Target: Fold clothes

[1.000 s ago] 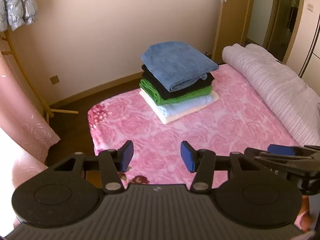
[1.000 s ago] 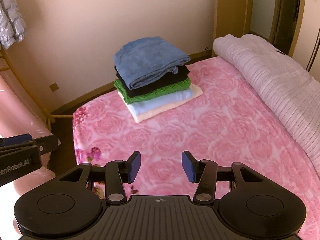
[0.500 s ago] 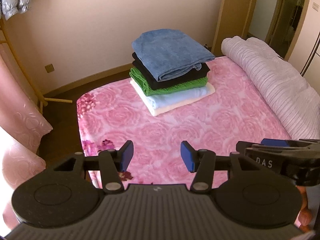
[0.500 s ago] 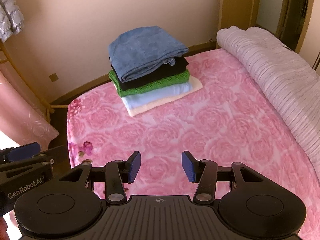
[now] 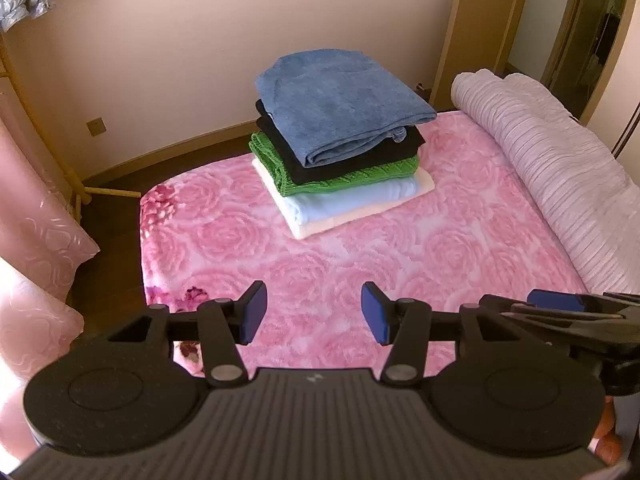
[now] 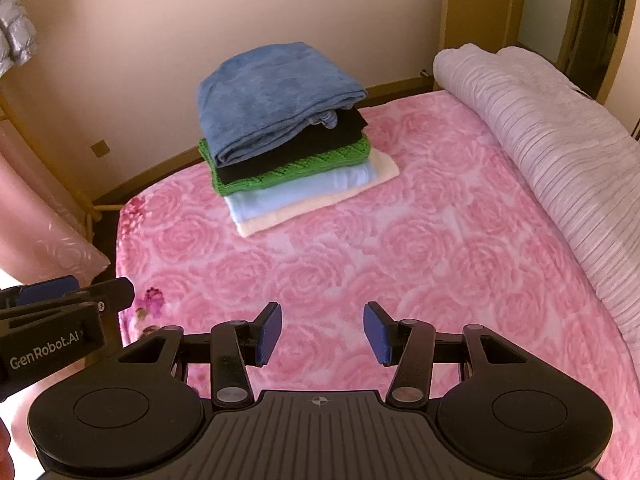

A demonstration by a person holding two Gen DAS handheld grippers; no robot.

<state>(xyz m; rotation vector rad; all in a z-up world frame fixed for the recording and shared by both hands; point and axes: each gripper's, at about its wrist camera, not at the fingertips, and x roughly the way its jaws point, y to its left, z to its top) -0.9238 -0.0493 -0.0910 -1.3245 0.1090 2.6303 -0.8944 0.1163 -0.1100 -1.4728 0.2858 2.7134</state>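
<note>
A stack of folded clothes [image 5: 340,148] sits at the far end of a bed with a pink rose blanket [image 5: 320,272]. A blue garment [image 5: 336,100] is on top, then black, green, light blue and cream ones. The stack also shows in the right wrist view [image 6: 288,136]. My left gripper [image 5: 314,312] is open and empty above the near part of the blanket. My right gripper [image 6: 323,334] is open and empty too, beside the left one. Each gripper shows at the edge of the other's view.
A rolled pale lilac quilt [image 5: 560,168] lies along the right side of the bed. A pink curtain [image 5: 36,232] and a wooden rack [image 5: 76,184] stand at the left. A wall and a wooden door [image 5: 476,28] are behind the bed.
Both grippers have moved forward toward the stack, which now looks larger and nearer. Both stay open and empty.
</note>
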